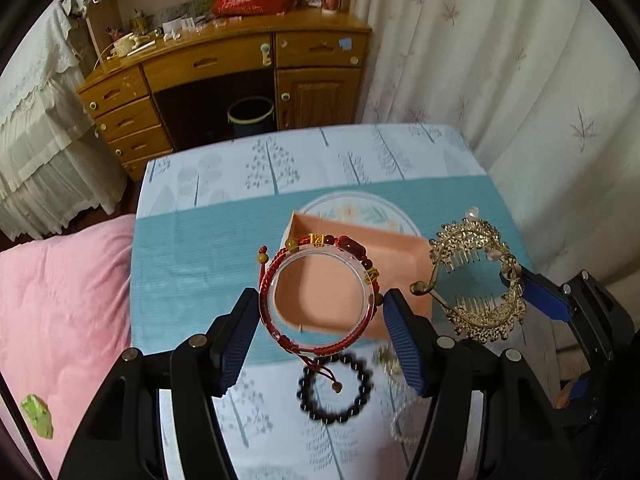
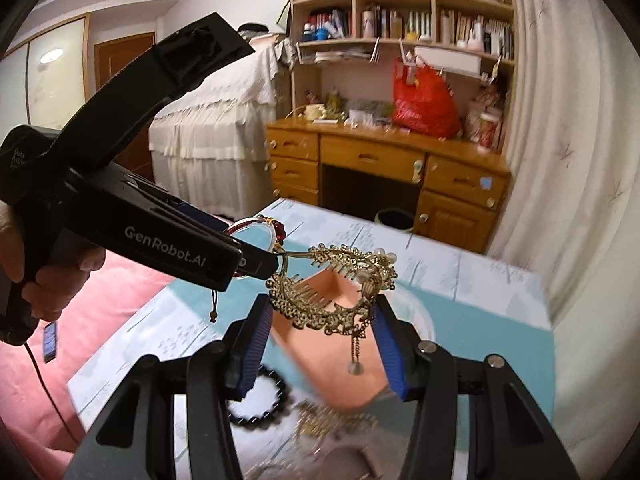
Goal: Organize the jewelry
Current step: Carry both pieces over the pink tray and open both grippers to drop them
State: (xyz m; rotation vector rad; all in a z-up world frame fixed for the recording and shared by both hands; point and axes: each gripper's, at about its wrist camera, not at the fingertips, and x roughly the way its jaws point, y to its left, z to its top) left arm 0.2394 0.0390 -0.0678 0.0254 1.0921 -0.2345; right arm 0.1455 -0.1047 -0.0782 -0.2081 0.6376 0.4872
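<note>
My left gripper [image 1: 318,320] is shut on a red braided bracelet [image 1: 320,292] with beads and gold charms wound on a clear ring, held above a pink tray [image 1: 396,256]. My right gripper [image 2: 322,340] is shut on a gold hair comb crown [image 2: 332,284], held above the same tray [image 2: 340,368]. The crown also shows in the left wrist view [image 1: 476,276], just right of the bracelet. A dark bead bracelet [image 1: 336,388] and a pale gold chain piece [image 1: 390,364] lie on the tablecloth near the tray. The left gripper [image 2: 256,258] with its bracelet [image 2: 256,236] shows in the right wrist view.
The table has a blue and white tree-print cloth [image 1: 248,168]. A pink bedspread [image 1: 60,312] lies to the left, a curtain [image 1: 500,60] to the right. A wooden desk [image 1: 224,80] with a bin [image 1: 251,114] stands beyond the table. A phone [image 2: 50,342] lies on the bed.
</note>
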